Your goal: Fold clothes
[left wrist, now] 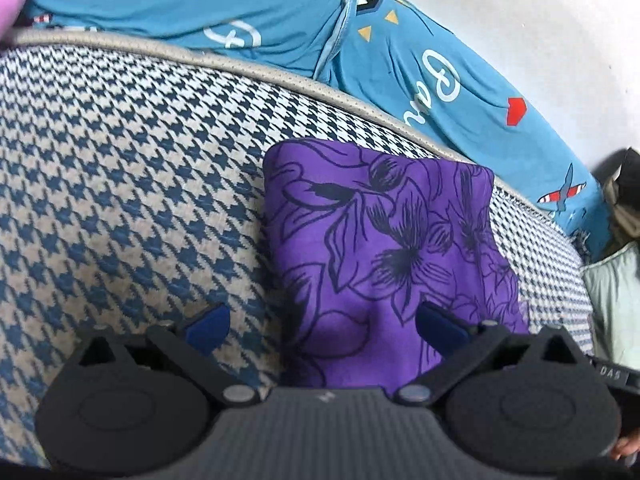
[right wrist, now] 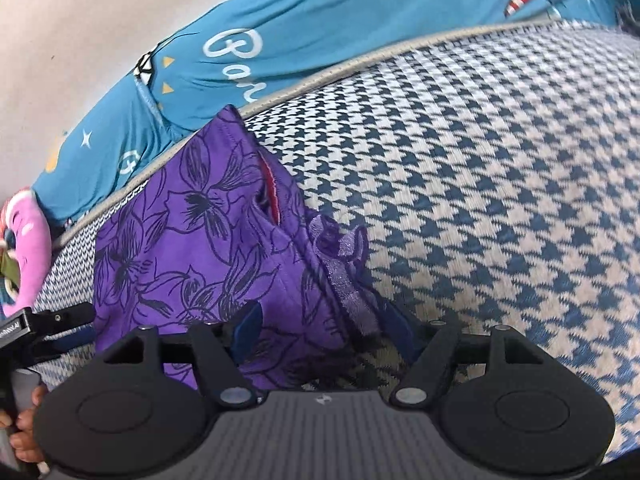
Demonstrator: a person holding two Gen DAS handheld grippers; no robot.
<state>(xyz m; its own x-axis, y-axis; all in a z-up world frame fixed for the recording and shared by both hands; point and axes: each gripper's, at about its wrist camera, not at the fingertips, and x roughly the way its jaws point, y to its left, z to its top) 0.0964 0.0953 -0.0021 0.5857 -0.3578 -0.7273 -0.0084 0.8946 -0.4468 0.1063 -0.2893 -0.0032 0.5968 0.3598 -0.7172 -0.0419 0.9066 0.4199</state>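
Blue-and-white checked cover (left wrist: 132, 184) spreads over the bed or sofa I am working on, with a light blue printed sheet (left wrist: 256, 4) bunched along its far edge by a pale wall. On the cover lies the purple flowered cloth (left wrist: 384, 248), already folded into a small thick bundle.

From my left gripper (left wrist: 324, 326) the cloth runs straight ahead, long way pointing away from me. Its near end sits between the spread fingers, which grip nothing I can see. My right gripper (right wrist: 324, 332) is also spread wide. Here the bundle lies ahead and a bit to the left, with a loose flap (right wrist: 344, 268) sticking out on its right side.

Both grippers sit right at the near end. I think the right one is nearer that flap, so it should tuck it next.
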